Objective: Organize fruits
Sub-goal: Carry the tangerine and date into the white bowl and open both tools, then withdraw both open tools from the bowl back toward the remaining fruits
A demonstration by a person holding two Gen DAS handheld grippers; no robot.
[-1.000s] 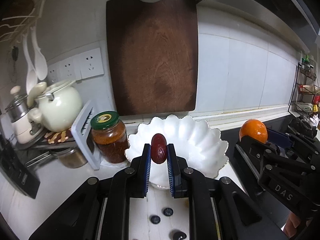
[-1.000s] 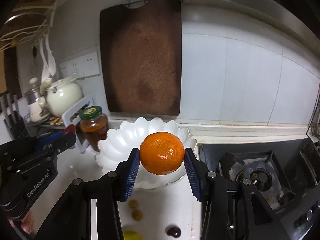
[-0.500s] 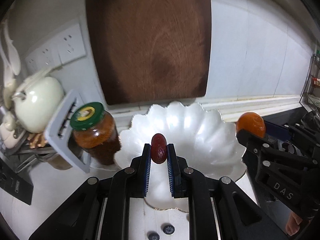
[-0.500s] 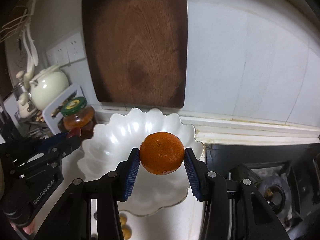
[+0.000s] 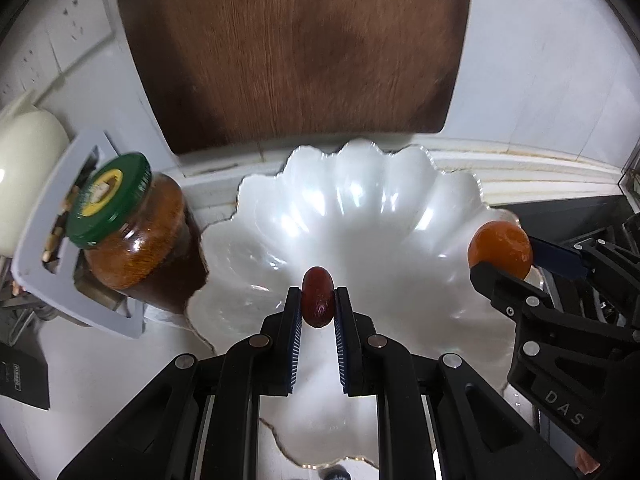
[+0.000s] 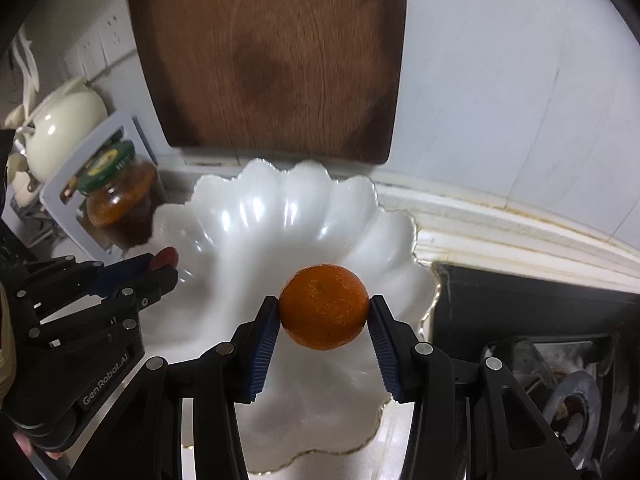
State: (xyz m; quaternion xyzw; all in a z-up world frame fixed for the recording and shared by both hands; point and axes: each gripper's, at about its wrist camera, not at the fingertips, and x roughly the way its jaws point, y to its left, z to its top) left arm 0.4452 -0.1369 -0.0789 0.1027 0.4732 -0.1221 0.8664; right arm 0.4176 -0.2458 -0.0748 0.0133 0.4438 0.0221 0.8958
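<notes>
We count two fruits, one per gripper. One dark red date [image 5: 317, 300] sits pinched between the blue pads of our left gripper [image 5: 317, 304], held above the near-left part of the single white scalloped bowl [image 5: 360, 184]. One orange [image 6: 324, 306] is clamped in our right gripper [image 6: 324, 312], over the bowl's near-right part (the bowl itself looks bare inside). Both grippers tilt downward toward the bowl, side by side, left one at the bowl's left rim. The bowl stands on the counter [image 5: 100, 360] against the back wall, below one wooden board [image 5: 296, 48]. One green-lidded jar [image 5: 132, 232] stands just left of the bowl, a stove [image 6: 560, 360] right.
</notes>
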